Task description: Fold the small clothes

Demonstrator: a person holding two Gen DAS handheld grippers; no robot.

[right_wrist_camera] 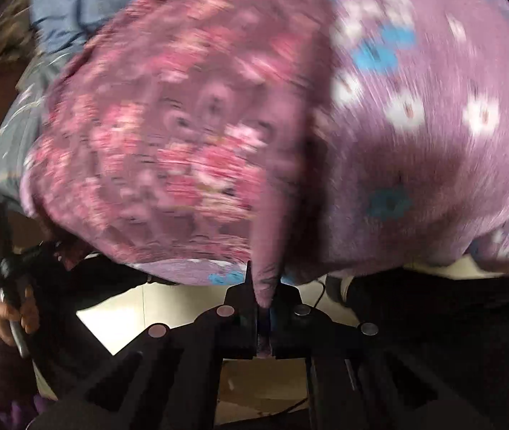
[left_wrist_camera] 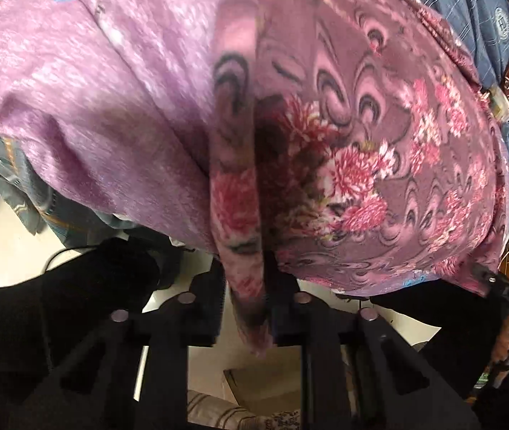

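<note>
Mauve fleece garment with pink floral print (left_wrist_camera: 344, 150) fills upper frame, lifted. Left gripper (left_wrist_camera: 251, 319) and right gripper (right_wrist_camera: 263, 322) both clenched on hem folds. Mid-fold, likely; next: bring edges together evenly, lay flat.

I can't read any words or numbers here. The blue cloth (left_wrist_camera: 476, 7) at the back has a small round badge (left_wrist_camera: 502, 18) on it, but its marks are too tiny and fuzzy to make out. The right view is too blurry to show any writing at all.
</note>
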